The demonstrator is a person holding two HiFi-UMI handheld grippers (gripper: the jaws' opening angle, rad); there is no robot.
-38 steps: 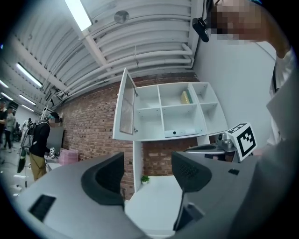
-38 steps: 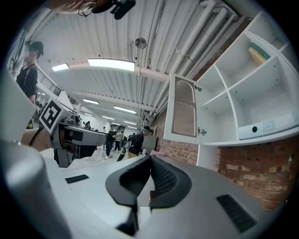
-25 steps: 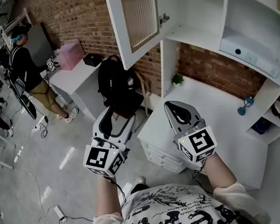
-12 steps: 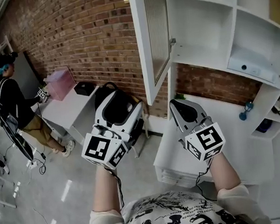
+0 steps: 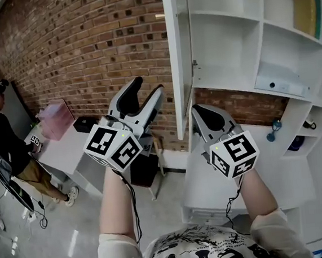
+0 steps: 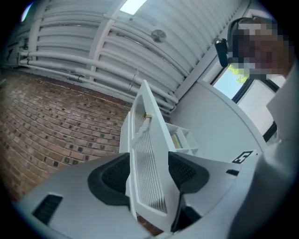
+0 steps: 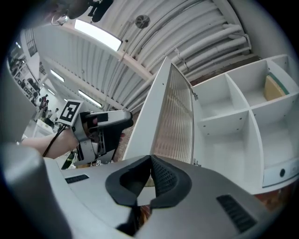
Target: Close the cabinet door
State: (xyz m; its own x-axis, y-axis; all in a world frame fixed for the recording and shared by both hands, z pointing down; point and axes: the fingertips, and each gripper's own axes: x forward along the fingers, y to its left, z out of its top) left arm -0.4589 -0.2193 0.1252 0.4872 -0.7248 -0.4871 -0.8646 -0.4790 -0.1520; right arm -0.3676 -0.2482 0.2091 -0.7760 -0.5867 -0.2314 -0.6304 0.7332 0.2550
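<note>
The white cabinet door (image 5: 174, 62) with a ribbed glass panel stands swung open from the wall cabinet (image 5: 224, 20), edge-on to me. My left gripper (image 5: 147, 87) is raised to the left of the door's lower part, not touching it. Its jaws are closing with nothing held. In the left gripper view the door (image 6: 148, 154) shows through the gap of the left gripper (image 6: 149, 172), further off. My right gripper (image 5: 198, 112) is shut and empty, just below and right of the door's bottom edge. In the right gripper view the door (image 7: 175, 121) rises beyond the right gripper (image 7: 150, 161).
A white desk (image 5: 264, 144) stands under the cabinet, with a small blue object (image 5: 273, 127) on it. The shelves hold a white box (image 5: 281, 83) and a yellow-green item (image 5: 304, 12). A brick wall (image 5: 85, 48) is at the left. A person (image 5: 3, 141) stands by a table with a pink box (image 5: 55, 117).
Both grippers have risen toward the cabinet, the left one more and tilting upward. My view has lifted from the floor to the shelves. The left jaws have narrowed slightly.
</note>
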